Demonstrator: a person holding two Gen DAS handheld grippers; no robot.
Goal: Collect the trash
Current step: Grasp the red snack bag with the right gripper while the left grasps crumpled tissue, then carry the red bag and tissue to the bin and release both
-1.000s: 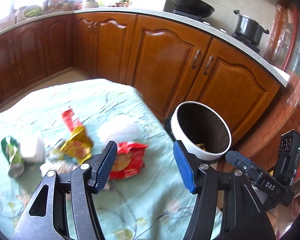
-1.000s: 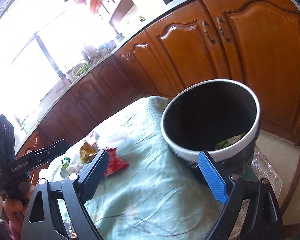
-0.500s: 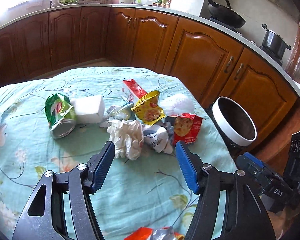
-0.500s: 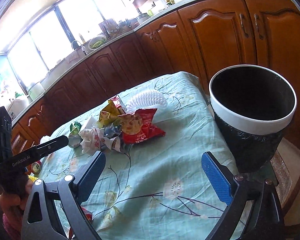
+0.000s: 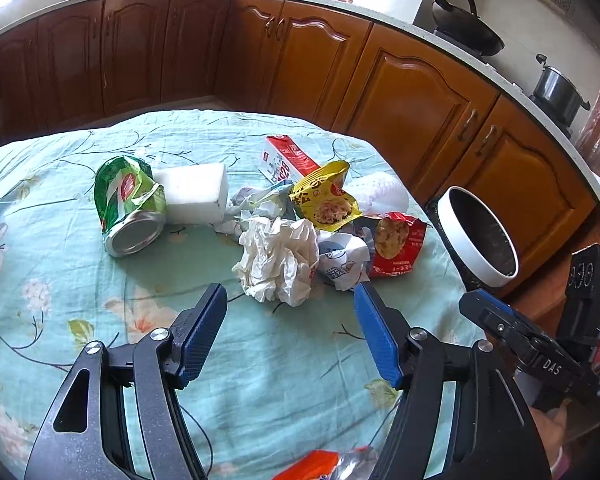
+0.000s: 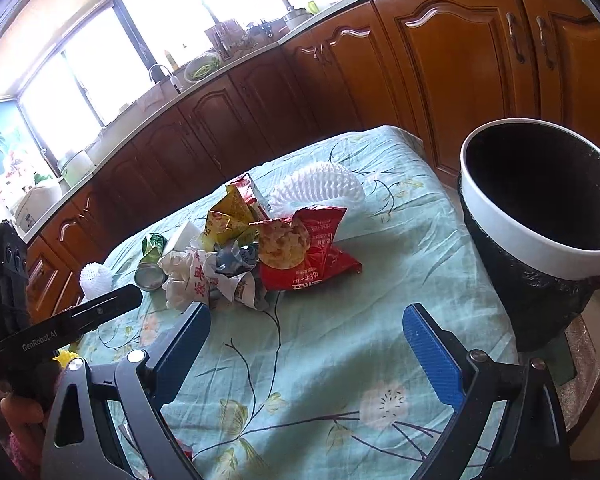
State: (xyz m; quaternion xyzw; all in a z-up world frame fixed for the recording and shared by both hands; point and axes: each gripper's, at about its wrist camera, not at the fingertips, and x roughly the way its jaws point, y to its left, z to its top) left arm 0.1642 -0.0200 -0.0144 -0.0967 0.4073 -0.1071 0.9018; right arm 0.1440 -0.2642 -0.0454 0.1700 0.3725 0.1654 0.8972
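left gripper (image 5: 290, 302) spread wide and empty just short of a crumpled white paper wad (image 5: 278, 264), right gripper (image 6: 306, 330) likewise agape, red snack bag (image 6: 306, 250) in the litter heap on the floral tablecloth (image 6: 320, 360), white-rimmed black bin (image 6: 540, 216) beside the table

You're standing in a home kitchen: brown wooden cabinets (image 5: 408, 92) with arched doors and metal handles run under a pale countertop (image 5: 420, 36) that curves round the room. A black wok (image 5: 466, 36) and a lidded steel pot (image 5: 556, 90) sit on the hob, a sink tap (image 6: 162, 74) stands below a bright window (image 6: 112, 64), and jars and bowls crowd the counter. In front of you a table wears a flowered green cloth (image 5: 260, 360)
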